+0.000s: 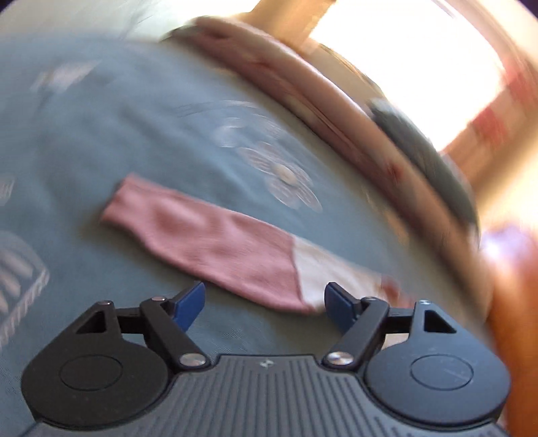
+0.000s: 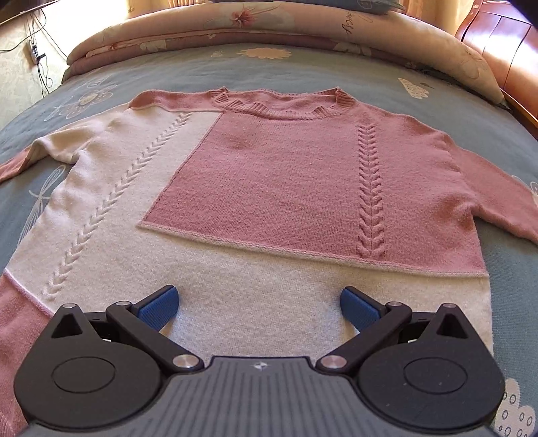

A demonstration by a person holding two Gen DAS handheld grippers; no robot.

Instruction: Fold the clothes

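Sweater (image 2: 255, 188), pink and cream knit, spread flat and face up on blue-grey flowered bedspread (image 2: 302, 70), neckline toward rolled floral quilt (image 2: 269, 30) at far end, both sleeves stretched out to the sides. Right gripper (image 2: 259, 307) poised over cream lower part near the hem, blue pads well apart, nothing between them. Left gripper (image 1: 264, 304) low beside outstretched sleeve (image 1: 208, 235), pink with cream upper part, jaws spread, nothing pinched, one pad just at the sleeve's edge. Left view heavily blurred.
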